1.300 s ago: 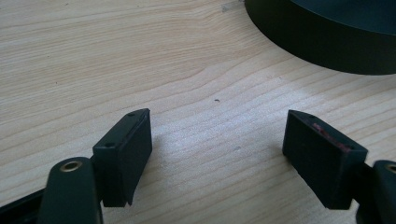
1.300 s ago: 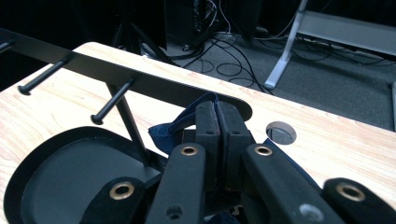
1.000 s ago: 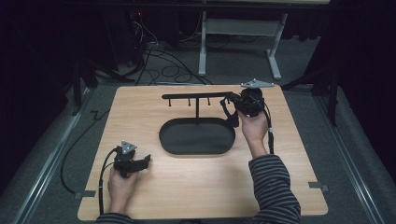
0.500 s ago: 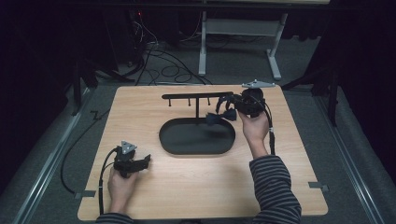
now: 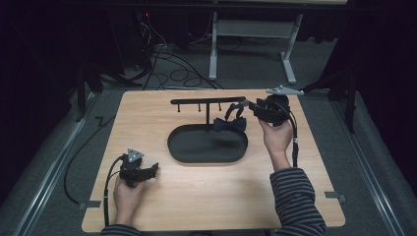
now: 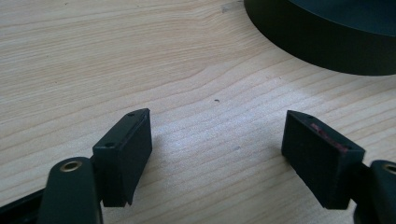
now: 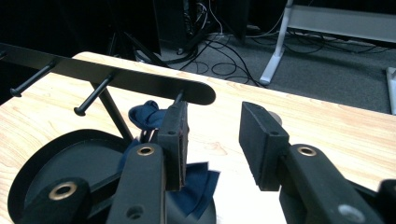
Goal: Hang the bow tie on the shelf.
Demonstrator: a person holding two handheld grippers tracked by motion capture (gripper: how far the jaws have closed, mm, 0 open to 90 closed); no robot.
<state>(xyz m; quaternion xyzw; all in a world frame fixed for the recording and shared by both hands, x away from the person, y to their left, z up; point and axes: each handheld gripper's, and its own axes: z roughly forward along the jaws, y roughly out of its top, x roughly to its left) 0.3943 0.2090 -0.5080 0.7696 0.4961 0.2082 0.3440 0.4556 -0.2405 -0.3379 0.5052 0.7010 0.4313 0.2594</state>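
Note:
A black rack (image 5: 207, 101) with several pegs stands on an oval black tray (image 5: 196, 153). A dark blue bow tie (image 5: 229, 124) hangs under the rack's right end, its strap looped up toward the last peg, its bow by the tray's far rim. My right gripper (image 5: 247, 104) is just right of it, and its jaws have just been opening. In the right gripper view the gripper (image 7: 212, 116) is open with nothing between the jaws, and the bow tie (image 7: 145, 115) lies beside the left one. My left gripper (image 5: 148, 170) rests open on the table (image 5: 162, 206), also open in the left gripper view (image 6: 217, 126).
The tray's wall (image 6: 299, 42) lies ahead of the left gripper. A grey three-cornered plate (image 5: 284, 91) lies at the table's far right edge. Cables (image 5: 167, 59) and a white frame leg (image 5: 290, 64) lie on the floor beyond the table.
The right gripper's jaws have opened and let go of the bow tie, which now hangs by the rack's right end. The left hand has kept still.

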